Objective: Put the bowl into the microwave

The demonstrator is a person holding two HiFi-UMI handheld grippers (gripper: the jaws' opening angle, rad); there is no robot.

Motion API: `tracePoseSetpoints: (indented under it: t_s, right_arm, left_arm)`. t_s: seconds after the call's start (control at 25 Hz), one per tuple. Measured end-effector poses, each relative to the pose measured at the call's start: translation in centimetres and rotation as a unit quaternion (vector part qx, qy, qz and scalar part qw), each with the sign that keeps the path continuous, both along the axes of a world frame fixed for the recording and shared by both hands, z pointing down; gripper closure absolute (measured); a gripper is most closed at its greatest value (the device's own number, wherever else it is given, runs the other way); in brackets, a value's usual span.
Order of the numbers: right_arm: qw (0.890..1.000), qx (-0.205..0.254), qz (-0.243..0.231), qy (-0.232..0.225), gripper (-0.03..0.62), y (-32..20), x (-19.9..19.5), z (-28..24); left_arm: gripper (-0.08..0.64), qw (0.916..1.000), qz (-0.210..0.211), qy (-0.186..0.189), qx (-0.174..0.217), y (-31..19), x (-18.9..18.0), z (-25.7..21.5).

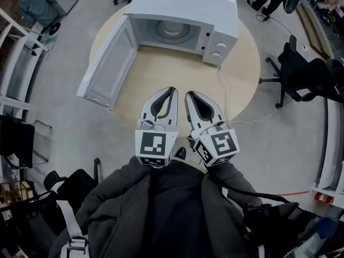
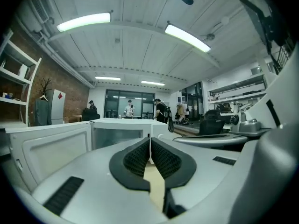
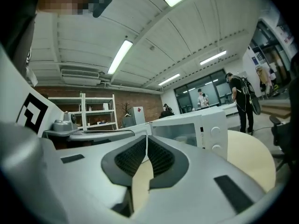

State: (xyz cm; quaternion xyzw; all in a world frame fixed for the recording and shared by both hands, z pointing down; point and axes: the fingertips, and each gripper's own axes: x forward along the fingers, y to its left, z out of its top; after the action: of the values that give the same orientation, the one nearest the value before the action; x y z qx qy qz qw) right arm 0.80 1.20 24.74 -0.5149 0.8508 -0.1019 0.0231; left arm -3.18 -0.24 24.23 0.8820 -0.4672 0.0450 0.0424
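A white microwave [image 1: 183, 23] stands at the far side of the round wooden table [image 1: 242, 74], its door [image 1: 107, 63] swung wide open to the left. Inside the cavity lies a pale round shape [image 1: 173, 31]; I cannot tell whether it is the bowl or the turntable. My left gripper [image 1: 173, 90] and right gripper [image 1: 189, 94] hover side by side over the table's near edge, close to my body and well short of the microwave. Both are shut with nothing between the pads. The left gripper [image 2: 149, 139] and right gripper [image 3: 147, 139] each look toward the microwave [image 3: 196, 129].
A white power cable [image 1: 228, 98] trails from the microwave across the table to the floor. A black office chair [image 1: 306, 77] stands right of the table and white shelving [image 1: 16, 63] stands left. People stand far off [image 3: 243, 101].
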Motion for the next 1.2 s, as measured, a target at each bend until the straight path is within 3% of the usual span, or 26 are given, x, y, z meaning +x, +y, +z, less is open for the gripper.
tracePoseSetpoints:
  t_s: [0.24, 1.2]
  right_arm:
    - [1.0, 0.02, 0.002, 0.001, 0.58, 1.9, 0.1, -1.7]
    - [1.0, 0.019, 0.003, 0.009, 0.584, 2.6, -0.5, -0.8]
  left_arm:
    - [0.543, 0.9995, -0.002, -0.009, 0.031, 2.8, 0.8, -1.7]
    - [0.543, 0.9996, -0.008, 0.01, 0.025, 3.5, -0.1, -1.5]
